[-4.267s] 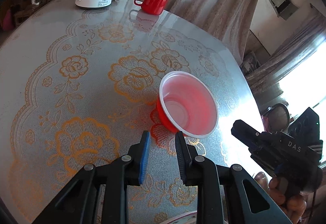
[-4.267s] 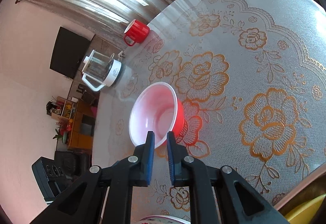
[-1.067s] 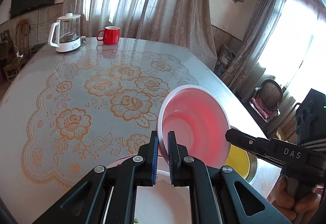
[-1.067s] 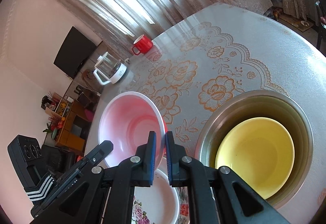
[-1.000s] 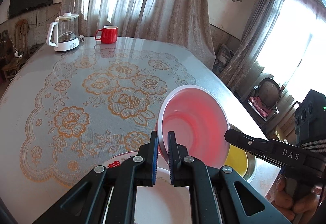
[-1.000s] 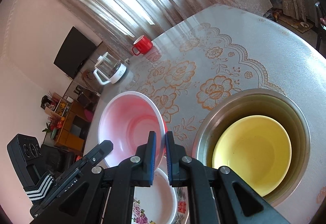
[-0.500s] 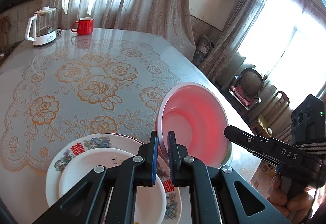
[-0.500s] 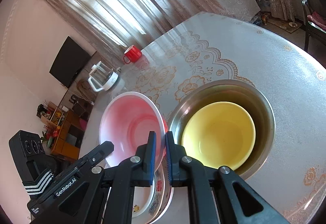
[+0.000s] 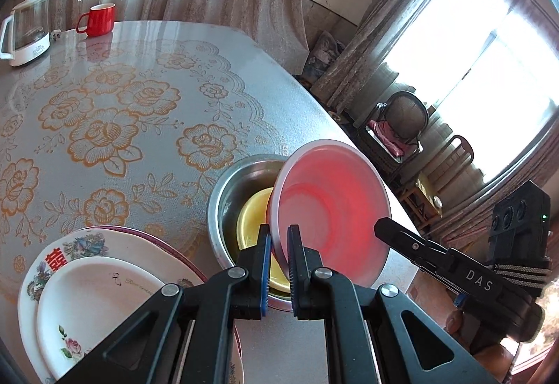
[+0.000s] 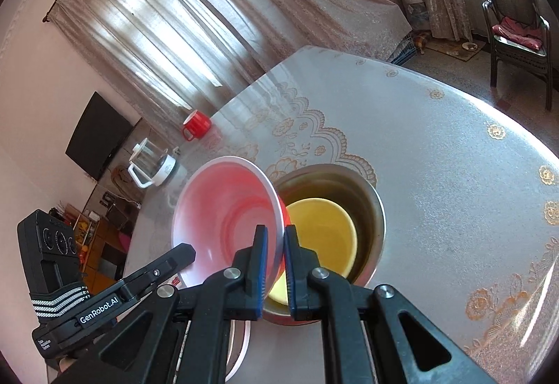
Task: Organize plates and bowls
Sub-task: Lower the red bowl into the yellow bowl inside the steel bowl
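Gripping opposite rims of the tilted red bowl (image 9: 332, 206), the left gripper (image 9: 278, 244) and right gripper (image 10: 273, 244) hold their jaws clamped on it above the yellow bowl (image 10: 325, 227) in the steel basin (image 10: 370, 199).

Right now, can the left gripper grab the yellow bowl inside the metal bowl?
Probably not yet. The left gripper has its jaws shut on the rim of the red plastic bowl, which hangs tilted over the yellow bowl sitting in the round metal bowl.
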Motion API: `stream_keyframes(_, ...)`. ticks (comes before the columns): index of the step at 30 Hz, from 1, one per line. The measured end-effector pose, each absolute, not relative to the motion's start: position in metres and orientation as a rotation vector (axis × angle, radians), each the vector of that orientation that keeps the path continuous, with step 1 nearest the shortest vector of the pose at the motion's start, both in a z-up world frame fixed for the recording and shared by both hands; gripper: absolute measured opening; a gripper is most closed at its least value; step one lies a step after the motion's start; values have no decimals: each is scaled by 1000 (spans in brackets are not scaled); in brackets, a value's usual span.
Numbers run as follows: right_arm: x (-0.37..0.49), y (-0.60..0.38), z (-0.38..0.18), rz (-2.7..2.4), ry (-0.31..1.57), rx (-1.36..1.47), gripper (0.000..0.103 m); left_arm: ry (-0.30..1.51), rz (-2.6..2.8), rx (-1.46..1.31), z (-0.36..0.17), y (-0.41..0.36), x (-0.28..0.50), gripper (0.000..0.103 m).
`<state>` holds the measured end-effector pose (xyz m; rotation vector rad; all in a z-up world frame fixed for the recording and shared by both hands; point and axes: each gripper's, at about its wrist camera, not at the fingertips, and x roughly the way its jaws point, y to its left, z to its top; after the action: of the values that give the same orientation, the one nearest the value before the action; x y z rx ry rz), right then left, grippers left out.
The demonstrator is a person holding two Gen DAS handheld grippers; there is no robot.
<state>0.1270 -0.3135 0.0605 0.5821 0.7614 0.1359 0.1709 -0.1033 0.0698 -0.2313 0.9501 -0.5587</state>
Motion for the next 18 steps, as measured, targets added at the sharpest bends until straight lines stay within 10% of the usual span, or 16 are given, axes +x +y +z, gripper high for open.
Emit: stream_keyframes(18,136,-325,28,42,847,536,8,1075,-520,-178,30,-122,186,8)
